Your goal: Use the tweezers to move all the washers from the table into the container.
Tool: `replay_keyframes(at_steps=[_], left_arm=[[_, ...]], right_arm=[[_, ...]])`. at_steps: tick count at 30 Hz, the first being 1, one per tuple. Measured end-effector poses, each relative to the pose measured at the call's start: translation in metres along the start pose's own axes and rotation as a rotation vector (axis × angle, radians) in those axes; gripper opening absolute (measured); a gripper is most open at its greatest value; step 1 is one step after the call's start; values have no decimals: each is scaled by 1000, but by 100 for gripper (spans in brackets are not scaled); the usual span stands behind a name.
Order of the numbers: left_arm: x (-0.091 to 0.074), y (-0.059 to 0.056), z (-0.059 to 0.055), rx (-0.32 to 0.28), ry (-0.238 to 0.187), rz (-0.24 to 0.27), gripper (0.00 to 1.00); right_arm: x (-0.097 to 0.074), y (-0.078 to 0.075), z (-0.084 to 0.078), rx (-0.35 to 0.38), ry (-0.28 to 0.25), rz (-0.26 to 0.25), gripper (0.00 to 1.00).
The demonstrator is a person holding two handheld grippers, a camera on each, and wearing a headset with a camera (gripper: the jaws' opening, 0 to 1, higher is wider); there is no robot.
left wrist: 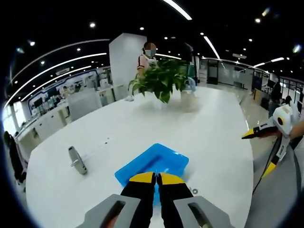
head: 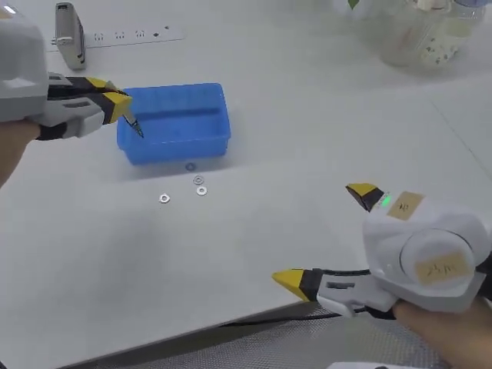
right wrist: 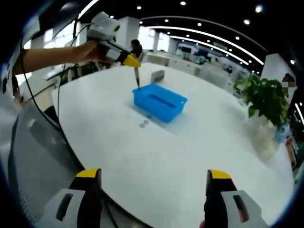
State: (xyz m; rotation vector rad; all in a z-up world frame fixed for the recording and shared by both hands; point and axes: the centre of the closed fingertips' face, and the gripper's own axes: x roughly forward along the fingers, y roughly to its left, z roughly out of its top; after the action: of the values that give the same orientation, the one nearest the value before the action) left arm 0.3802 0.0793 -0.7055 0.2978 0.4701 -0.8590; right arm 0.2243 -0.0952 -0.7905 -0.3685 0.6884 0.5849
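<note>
A: Your left claw (head: 123,108) is pinched tight on the tweezers (head: 135,127). Their tips point down at the left rim of the blue container (head: 175,147).

B: Whether those tips carry anything, I cannot tell; they are too small. Your right claw (head: 324,237) is spread wide with nothing between its jaws. It is by the near edge of the tabletop (head: 307,131), well apart from the container.

A: Three washers (head: 201,190) lie close together on the tabletop, just in front of the container. A fourth ring-like mark sits right against its front wall.

B: Past the container, a power strip (head: 115,34) lies along the far side. A grey block (head: 69,34) stands at its left end.
</note>
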Motion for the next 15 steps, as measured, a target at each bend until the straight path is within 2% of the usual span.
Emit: replay_keyframes(at_steps=[7,15], left_arm=[[0,-12,-9,-14,0,-17,0],[10,-13,-31,-54,24,-24,0]], right_arm=[[0,1,-1,-9,6,1,89],[0,1,-2,-10,8,1,89]])
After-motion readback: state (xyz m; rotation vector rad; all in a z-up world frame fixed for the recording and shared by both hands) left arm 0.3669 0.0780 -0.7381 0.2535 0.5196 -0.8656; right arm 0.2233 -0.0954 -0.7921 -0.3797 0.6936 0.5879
